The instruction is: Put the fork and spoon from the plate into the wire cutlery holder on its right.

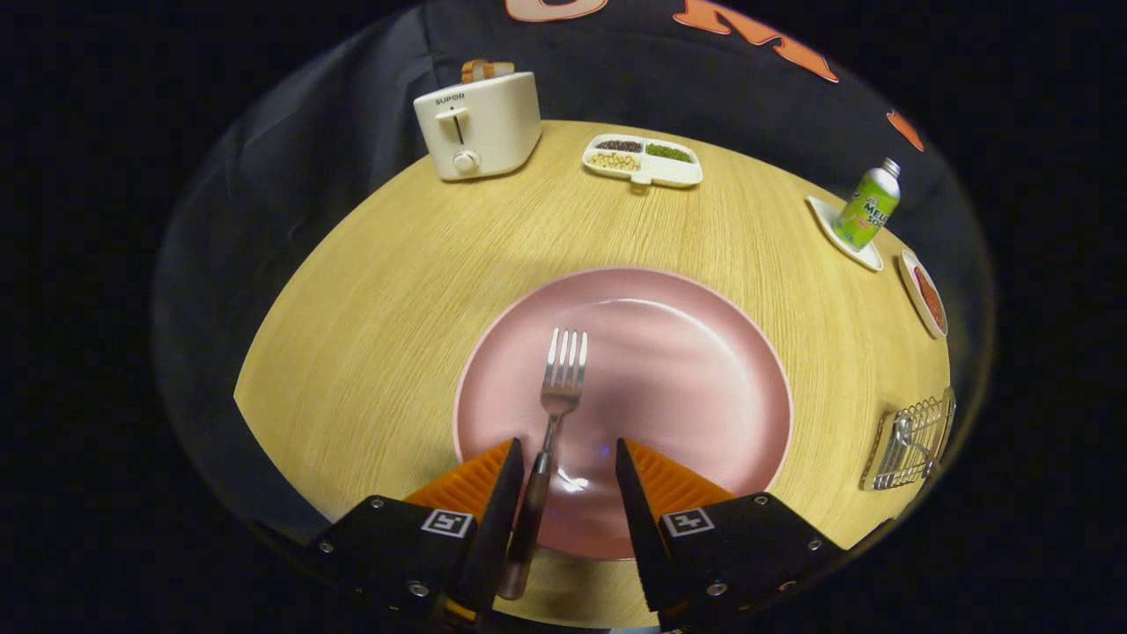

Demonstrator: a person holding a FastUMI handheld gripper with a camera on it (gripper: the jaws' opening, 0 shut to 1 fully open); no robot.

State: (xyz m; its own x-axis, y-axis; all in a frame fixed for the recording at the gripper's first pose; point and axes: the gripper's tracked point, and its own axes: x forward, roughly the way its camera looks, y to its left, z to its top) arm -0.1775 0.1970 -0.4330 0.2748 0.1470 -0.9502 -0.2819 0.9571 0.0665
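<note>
A steel fork (558, 387) with a dark handle lies on the pink plate (687, 352), tines pointing away from me. Its handle runs back over the plate's near rim, close along the inner side of my left finger (493, 493). My gripper (568, 458) is open above the plate's near edge, and the right finger stands well apart from the handle. The wire cutlery holder (911, 440) sits to the right of the plate, and a piece of metal cutlery shows inside it.
On the round wooden table (396, 291), a white toaster (480, 123) holding bread stands at the far left. A divided dish of beans (643, 160) sits at the back. A green bottle (867, 210) on a white coaster and a small dish of red food (924, 295) are at the right.
</note>
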